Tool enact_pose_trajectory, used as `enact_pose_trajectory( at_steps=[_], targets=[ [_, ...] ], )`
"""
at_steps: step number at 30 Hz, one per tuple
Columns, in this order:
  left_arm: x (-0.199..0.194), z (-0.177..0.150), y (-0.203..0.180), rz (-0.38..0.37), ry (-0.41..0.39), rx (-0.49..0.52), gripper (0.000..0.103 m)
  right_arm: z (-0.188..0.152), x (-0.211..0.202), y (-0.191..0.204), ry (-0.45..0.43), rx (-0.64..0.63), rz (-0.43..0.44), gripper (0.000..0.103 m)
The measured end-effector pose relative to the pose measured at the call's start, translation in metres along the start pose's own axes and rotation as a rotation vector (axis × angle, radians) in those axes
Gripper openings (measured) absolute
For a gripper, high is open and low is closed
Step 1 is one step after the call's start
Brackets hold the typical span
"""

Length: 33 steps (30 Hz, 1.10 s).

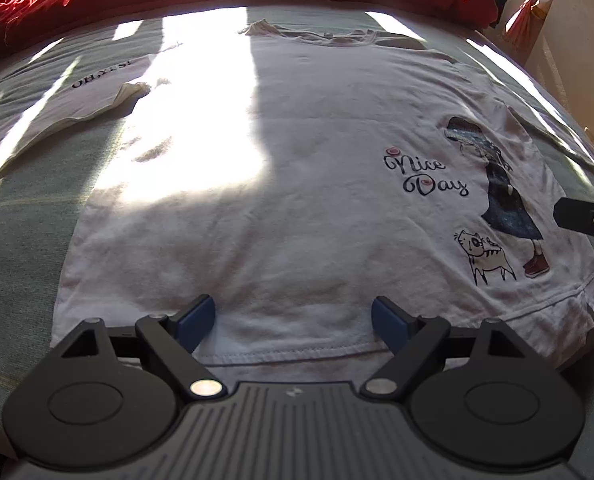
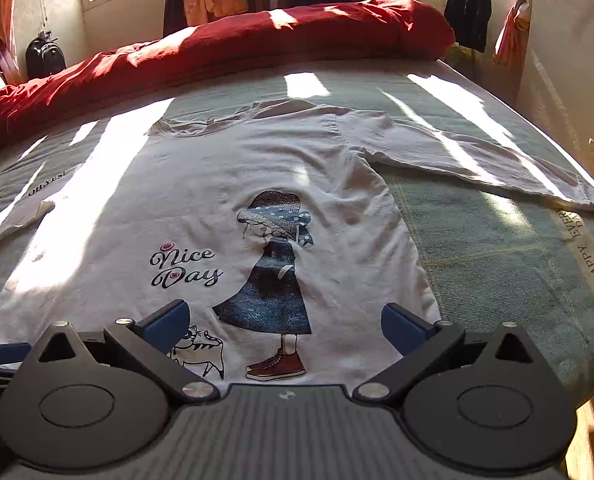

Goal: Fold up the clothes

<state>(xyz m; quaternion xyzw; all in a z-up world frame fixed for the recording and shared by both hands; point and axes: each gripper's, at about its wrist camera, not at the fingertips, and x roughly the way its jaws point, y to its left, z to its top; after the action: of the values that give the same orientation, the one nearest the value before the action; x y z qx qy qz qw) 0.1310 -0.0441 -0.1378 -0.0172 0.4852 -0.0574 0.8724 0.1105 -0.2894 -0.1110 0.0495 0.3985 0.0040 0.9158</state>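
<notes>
A white long-sleeved shirt lies spread flat, print side up, on the green bed cover, its hem toward the viewer and its collar at 12 o'clock, near the rolled red duvet.

At 9 to 10 o'clock in both views, its one sleeve reaches out toward a second pale garment printed "OH,YES!"; whether the two touch is hard to tell in the glare.

The left claw hangs at the hem, at 6 o'clock, jaws spread wide with nothing between them; the blue pads sit just above the cloth. Contact cannot be told.

The right claw is likewise wide open and empty, over the cat-and-girl print near the hem's other half.

At 2 to 3 o'clock in the right wrist view, the other sleeve lies stretched out across the cover toward the bed's edge.

Risks, as I judge them: a pinch at the hem could catch only the top layer, so the back panel stays behind and bunches. Pads pressed low could also nip the bed cover. The outstretched sleeves may drag or twist under a fold, and the one at 9 o'clock could pull the neighbouring garment askew.
</notes>
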Motion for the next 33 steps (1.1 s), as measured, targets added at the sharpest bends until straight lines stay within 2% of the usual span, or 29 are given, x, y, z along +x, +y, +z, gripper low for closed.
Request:
enact_pose_trajectory(
  at_steps=[7, 14, 21, 26, 30, 33],
  targets=[
    [0.0, 0.0, 0.002, -0.014, -0.001, 0.0, 0.085, 0.002, -0.033, 0.004, -0.068, -0.038, -0.045, 0.103],
    [-0.004, -0.003, 0.016, -0.086, -0.029, -0.036, 0.085, 0.006, -0.053, 0.022, -0.112, -0.101, -0.089, 0.103],
    [-0.004, -0.003, 0.012, -0.081, -0.024, -0.005, 0.085, 0.004, -0.048, 0.048, -0.095, -0.155, -0.045, 0.103],
    [-0.003, -0.002, 0.01, -0.067, -0.017, 0.0, 0.085, 0.004, -0.055, 0.056, -0.129, -0.199, -0.02, 0.103],
    [-0.002, -0.003, 0.004, -0.043, -0.012, 0.031, 0.086, 0.005, -0.057, 0.048, -0.135, -0.168, -0.01, 0.103],
    [-0.001, -0.003, 0.001, -0.028, -0.007, 0.058, 0.086, 0.004, -0.049, 0.038, -0.12, -0.095, 0.008, 0.103]
  ],
)
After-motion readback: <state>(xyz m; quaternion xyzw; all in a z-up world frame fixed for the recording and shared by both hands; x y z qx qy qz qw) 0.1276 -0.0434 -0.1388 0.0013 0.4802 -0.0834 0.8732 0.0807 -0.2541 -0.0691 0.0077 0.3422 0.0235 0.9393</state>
